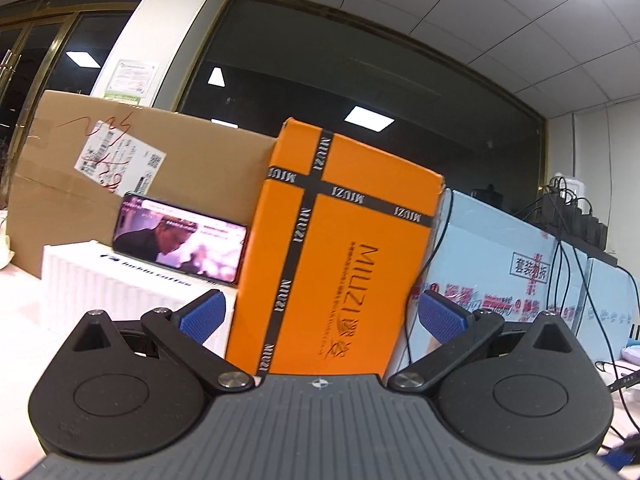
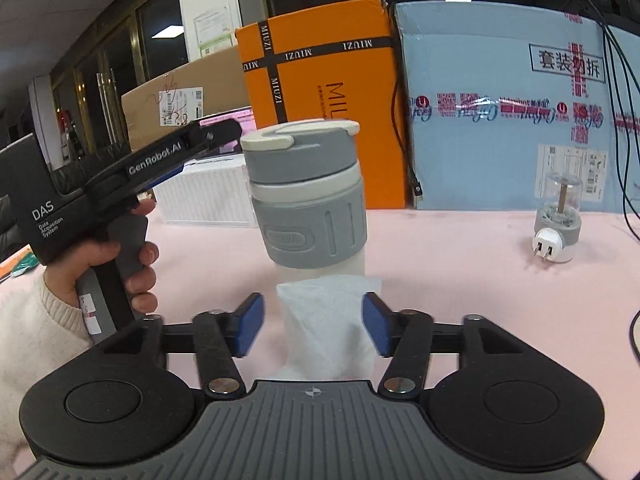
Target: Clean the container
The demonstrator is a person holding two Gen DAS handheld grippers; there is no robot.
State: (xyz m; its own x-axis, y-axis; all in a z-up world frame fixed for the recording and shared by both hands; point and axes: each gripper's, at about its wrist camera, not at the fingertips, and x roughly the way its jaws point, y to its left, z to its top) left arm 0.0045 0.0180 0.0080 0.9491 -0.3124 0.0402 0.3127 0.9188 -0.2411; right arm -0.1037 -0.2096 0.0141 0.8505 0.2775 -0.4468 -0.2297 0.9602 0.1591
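Grey-and-white lidded container (image 2: 308, 196) stands upright, white tissue (image 2: 328, 328) lying before it.

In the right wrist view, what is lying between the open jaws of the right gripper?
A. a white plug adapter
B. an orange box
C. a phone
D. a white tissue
D: the white tissue sits between the blue pads, in front of the grey container.

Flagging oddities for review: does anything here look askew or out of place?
The orange box leans tilted against the cardboard box behind it. The white tissue lies crumpled between the right gripper's open jaws, unheld, before the upright container.
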